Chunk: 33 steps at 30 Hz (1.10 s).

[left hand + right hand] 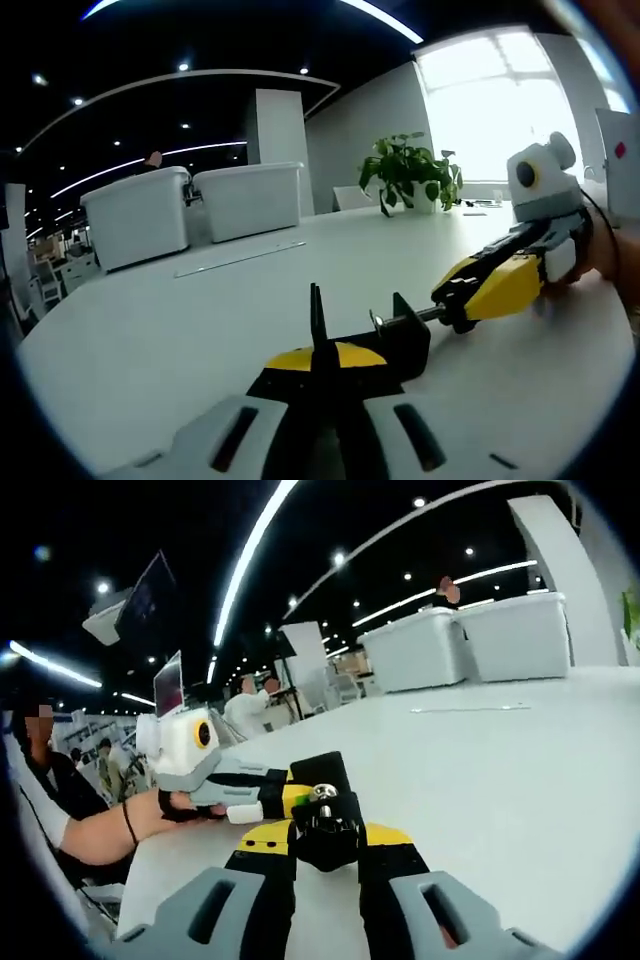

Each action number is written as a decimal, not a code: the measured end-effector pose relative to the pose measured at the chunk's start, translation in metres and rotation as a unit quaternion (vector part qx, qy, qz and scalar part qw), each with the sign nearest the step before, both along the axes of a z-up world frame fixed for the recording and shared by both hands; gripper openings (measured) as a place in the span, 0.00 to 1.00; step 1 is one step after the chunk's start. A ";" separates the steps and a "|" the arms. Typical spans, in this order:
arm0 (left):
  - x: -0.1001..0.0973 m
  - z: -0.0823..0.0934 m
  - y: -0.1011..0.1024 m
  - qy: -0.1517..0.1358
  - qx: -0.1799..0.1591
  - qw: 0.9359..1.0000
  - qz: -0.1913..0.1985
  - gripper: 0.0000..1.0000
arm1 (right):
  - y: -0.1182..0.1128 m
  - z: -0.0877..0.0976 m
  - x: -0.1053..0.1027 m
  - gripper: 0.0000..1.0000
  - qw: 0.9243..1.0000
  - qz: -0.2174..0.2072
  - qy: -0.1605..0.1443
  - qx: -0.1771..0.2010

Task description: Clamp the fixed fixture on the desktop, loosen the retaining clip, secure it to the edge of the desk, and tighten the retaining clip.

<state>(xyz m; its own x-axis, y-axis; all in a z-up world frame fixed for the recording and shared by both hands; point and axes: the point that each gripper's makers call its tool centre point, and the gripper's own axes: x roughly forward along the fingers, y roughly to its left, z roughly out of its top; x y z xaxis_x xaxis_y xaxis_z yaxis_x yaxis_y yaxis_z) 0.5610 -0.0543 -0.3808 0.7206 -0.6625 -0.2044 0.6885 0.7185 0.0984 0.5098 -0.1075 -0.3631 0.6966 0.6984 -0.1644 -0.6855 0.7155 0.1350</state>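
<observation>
— Looking for words or labels on anything: can you read any?

— No. The black clamp [385,335] has no writing I can read. The two white bins [190,210] far back on the white tabletop [180,330] are plain too. A red mark sits on a white thing at the far right edge, too small to read.

— Where is the clamp?

— Lying on the tabletop, close to us. In the left gripper view the left tool [318,400] has its jaws pressed tight on the clamp's thin black upright part. The right tool [470,297] comes in from the right, black and yellow, and its tips meet the end of the clamp's metal screw.

— And in the other view?

— In the right gripper view the right tool [326,855] has its jaws closed around the clamp's [325,825] black knob. The left tool [270,798] reaches in from the left, touching the clamp, with a hand [180,802] holding it.

— What is hard to see?

— The near part of the clamp hides behind the jaws. A green plant [410,170] stands far off by a bright window. People in the background are blurry.
</observation>
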 end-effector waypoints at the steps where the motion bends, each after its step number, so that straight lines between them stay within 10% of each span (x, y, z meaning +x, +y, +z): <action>1: 0.000 0.000 0.000 0.000 0.000 1.000 0.000 0.05 | 0.000 0.001 -0.001 0.23 1.000 -0.002 -0.021 -0.015; 6: 0.001 0.000 0.000 -0.002 0.001 1.000 0.002 0.05 | 0.001 0.004 0.000 0.22 0.992 -0.015 -0.092 -0.086; 10: 0.001 0.000 0.000 -0.004 0.002 1.000 0.002 0.05 | 0.004 0.006 -0.003 0.22 0.965 -0.022 -0.184 -0.186; 16: 0.000 0.001 0.001 -0.005 0.002 1.000 0.003 0.05 | 0.007 0.005 -0.003 0.22 0.951 -0.027 -0.215 -0.221; 24: -0.005 0.001 0.001 -0.004 0.001 1.000 0.001 0.05 | -0.003 0.009 -0.002 0.28 0.997 -0.015 -0.069 -0.041; 33: -0.006 0.001 0.002 -0.004 0.001 1.000 0.001 0.05 | -0.010 0.003 0.006 0.25 0.997 -0.016 0.049 0.055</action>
